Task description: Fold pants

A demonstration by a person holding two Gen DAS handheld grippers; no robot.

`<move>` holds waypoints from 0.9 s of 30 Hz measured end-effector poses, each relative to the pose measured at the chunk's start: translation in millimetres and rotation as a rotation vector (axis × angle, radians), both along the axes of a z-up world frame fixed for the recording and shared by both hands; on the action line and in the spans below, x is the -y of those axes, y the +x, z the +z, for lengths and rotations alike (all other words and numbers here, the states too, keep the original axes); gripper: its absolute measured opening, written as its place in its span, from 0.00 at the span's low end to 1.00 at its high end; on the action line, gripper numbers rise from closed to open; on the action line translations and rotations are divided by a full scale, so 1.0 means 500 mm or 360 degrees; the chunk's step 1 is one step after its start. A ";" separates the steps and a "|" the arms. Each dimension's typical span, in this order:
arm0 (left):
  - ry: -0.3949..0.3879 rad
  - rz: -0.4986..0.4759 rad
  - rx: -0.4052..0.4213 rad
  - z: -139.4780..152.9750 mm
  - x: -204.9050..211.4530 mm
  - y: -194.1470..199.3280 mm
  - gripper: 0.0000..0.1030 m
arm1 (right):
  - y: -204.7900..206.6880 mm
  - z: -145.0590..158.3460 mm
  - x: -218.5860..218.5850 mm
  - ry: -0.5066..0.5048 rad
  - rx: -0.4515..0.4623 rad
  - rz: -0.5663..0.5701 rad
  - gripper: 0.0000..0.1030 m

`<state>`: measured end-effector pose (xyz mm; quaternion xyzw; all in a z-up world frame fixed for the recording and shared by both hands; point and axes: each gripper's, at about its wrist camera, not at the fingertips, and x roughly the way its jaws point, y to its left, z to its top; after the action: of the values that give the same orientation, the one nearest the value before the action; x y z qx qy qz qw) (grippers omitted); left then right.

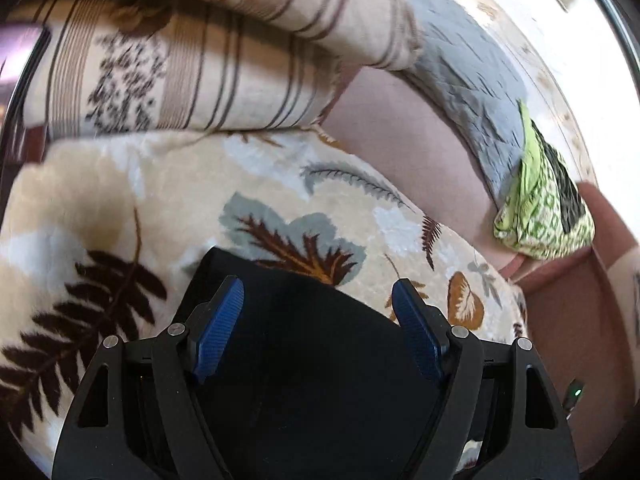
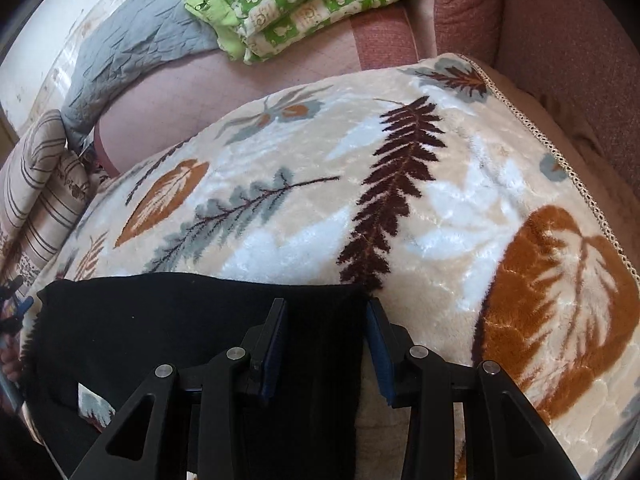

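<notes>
Black pants (image 1: 304,340) lie flat on a cream leaf-patterned blanket (image 1: 120,200). In the left wrist view my left gripper (image 1: 318,292) is open, its blue pads (image 1: 222,320) spread wide over one top corner of the pants. In the right wrist view the pants (image 2: 180,312) stretch left along the blanket (image 2: 360,200). My right gripper (image 2: 326,312) is open, its fingers straddling the pants' right top corner. The far left end of the pants is near my other gripper, barely seen at the frame's left edge.
A striped cushion (image 1: 180,72) and a grey quilt (image 1: 472,64) lie behind the blanket. A folded green-patterned cloth (image 2: 312,4) rests on the pink sofa seat (image 2: 200,96). The sofa arm (image 2: 560,40) rises at the right.
</notes>
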<state>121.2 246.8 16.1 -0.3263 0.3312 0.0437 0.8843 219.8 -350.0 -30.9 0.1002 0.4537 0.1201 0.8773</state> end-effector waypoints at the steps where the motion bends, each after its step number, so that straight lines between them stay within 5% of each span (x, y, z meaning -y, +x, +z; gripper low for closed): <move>1: -0.0014 0.0013 -0.0008 -0.001 -0.003 -0.002 0.75 | 0.002 -0.001 0.003 0.0011 -0.0001 0.0001 0.36; 4: -0.0002 0.0019 0.0012 0.005 -0.001 -0.009 0.75 | 0.004 0.003 0.013 0.0068 0.0010 0.0012 0.10; 12: 0.0122 0.0011 0.0022 0.018 0.006 -0.008 0.75 | -0.016 0.044 -0.003 -0.0003 0.0141 0.0046 0.07; 15: 0.0358 0.0055 0.0009 0.048 -0.006 -0.011 0.75 | -0.031 0.063 -0.005 -0.0026 0.0192 0.0052 0.06; 20: 0.0897 -0.0190 -0.0115 0.104 -0.051 0.034 0.75 | -0.039 0.063 -0.020 -0.0095 0.0167 0.0094 0.06; 27: 0.1179 -0.0784 -0.0245 0.030 -0.019 0.073 0.75 | -0.043 0.065 -0.034 -0.0121 0.0168 0.0126 0.06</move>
<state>157.5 256.2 30.9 0.1050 0.4258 -0.0285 0.8983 198.3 -333.0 1.8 0.0422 0.4147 0.1425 0.8977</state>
